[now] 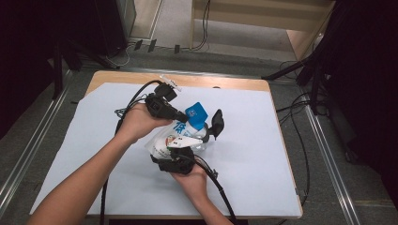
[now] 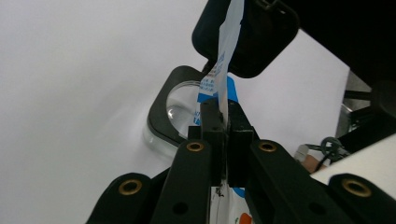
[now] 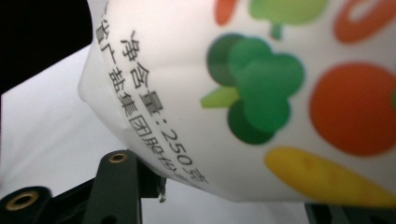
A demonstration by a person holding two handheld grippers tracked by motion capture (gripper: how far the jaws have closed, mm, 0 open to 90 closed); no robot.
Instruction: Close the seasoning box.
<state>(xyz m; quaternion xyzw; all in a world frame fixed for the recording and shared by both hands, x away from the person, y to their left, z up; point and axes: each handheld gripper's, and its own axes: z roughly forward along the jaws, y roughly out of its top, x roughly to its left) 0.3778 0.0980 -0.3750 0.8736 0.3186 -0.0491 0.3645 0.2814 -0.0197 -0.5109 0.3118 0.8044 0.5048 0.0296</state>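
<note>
A white pouch [image 1: 174,137] printed with vegetables [image 3: 252,84] and a blue top corner [image 1: 196,113] is held tilted above the table between both grippers. My left gripper [image 2: 223,122] is shut on the pouch's thin top edge [image 2: 227,51]; in the high view the left gripper [image 1: 165,107] comes in from the upper left. My right gripper [image 1: 176,159] holds the pouch's bulging bottom from below, its jaws on either side of the pouch [image 3: 196,116]. Just beyond the pouch's top sits a clear jar [image 2: 176,109] with a black rim and its black lid [image 2: 261,37] flipped open.
A white sheet [image 1: 253,159] covers the wooden table [image 1: 220,83]. The jar and its lid [image 1: 217,123] stand right of the pouch. Cables [image 1: 220,187] trail from both grippers toward the near edge. Dark stands and floor cables ring the table.
</note>
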